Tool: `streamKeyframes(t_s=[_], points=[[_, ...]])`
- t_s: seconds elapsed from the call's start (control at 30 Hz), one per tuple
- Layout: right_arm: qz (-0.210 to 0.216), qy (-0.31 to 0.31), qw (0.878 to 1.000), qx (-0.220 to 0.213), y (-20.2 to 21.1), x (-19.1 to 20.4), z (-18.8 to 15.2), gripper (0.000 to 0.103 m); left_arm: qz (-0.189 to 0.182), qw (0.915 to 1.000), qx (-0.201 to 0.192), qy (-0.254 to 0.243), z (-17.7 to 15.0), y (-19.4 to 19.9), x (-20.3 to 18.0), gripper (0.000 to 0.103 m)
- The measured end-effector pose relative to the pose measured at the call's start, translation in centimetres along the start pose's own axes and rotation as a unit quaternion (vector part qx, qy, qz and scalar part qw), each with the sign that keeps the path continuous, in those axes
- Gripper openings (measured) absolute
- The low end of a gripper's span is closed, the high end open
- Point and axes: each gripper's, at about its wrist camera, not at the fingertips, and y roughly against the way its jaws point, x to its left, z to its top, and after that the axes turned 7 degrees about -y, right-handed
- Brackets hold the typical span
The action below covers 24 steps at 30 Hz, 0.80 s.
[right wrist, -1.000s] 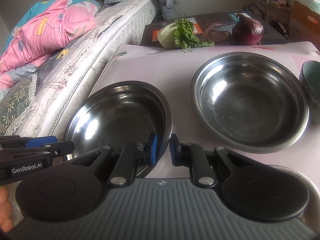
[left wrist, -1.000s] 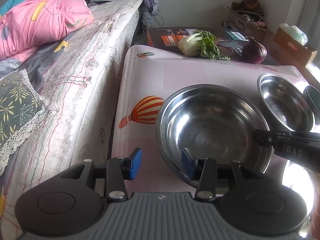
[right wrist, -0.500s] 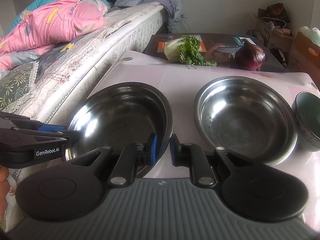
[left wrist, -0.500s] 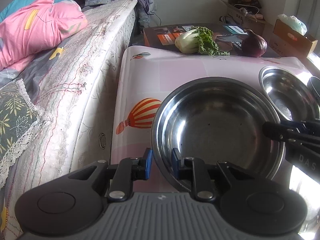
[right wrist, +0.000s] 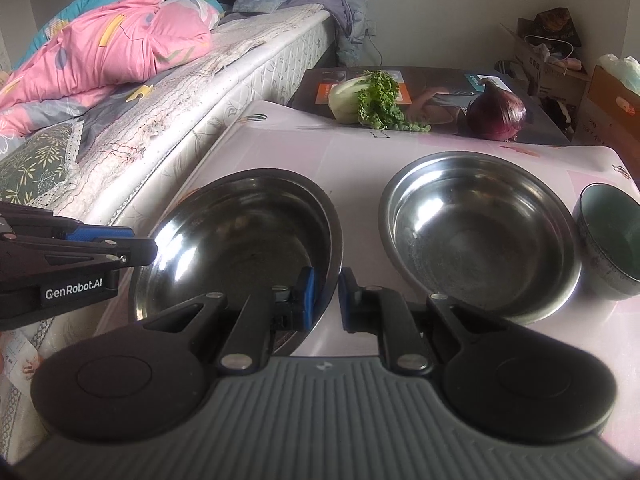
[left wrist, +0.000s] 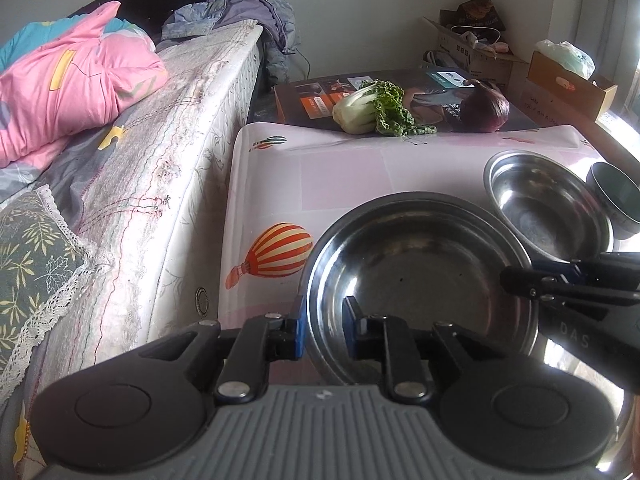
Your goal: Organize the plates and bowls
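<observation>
Fingers of the left gripper (left wrist: 323,330) and right gripper (right wrist: 325,295) each straddle and pinch opposite rims of the shiny, dark-bottomed steel bowl (left wrist: 416,280); the left's jaws are easing slightly apart. Its near edge hides behind the gripper bodies.

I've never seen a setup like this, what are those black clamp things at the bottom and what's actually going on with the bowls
There is no robot here: a person holds a two-finger clamp tool in each hand, and each tool carries a wide-angle camera looking along its fingers. One picture comes from the left gripper, the other from the right gripper.

On the pink tablecloth sit a large steel bowl, a second steel bowl and a small dark bowl. Behind them lie a leafy cabbage and a red onion.

Both grippers straddle the large steel bowl's rim on opposite sides. The right one is clamped shut on it. The left one's jaws are opening slightly around the rim.
</observation>
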Motion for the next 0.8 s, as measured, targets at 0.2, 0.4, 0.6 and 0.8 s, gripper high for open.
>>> streamKeyframes(t_s=[0.2, 0.4, 0.6, 0.8], points=[[0.006, -0.027, 0.999, 0.020, -0.9, -1.7, -0.2, 0.012, -0.020, 0.9991, 0.037, 0.005, 0.1, -1.5, 0.5, 0.051], [0.025, -0.053, 0.998, 0.035, -1.7, -2.7, -0.1, 0.014, -0.025, 0.9973, 0.068, -0.007, -0.2, -3.5, -0.8, 0.051], [0.029, -0.058, 0.997, 0.042, -2.4, -2.9, 0.0, 0.014, -0.015, 0.9972, 0.072, -0.016, -0.4, -4.1, -1.7, 0.039], [0.024, -0.033, 0.999, 0.034, -2.4, -2.3, -0.2, 0.015, 0.002, 0.9976, 0.065, -0.024, -0.5, -3.9, -2.0, 0.034]])
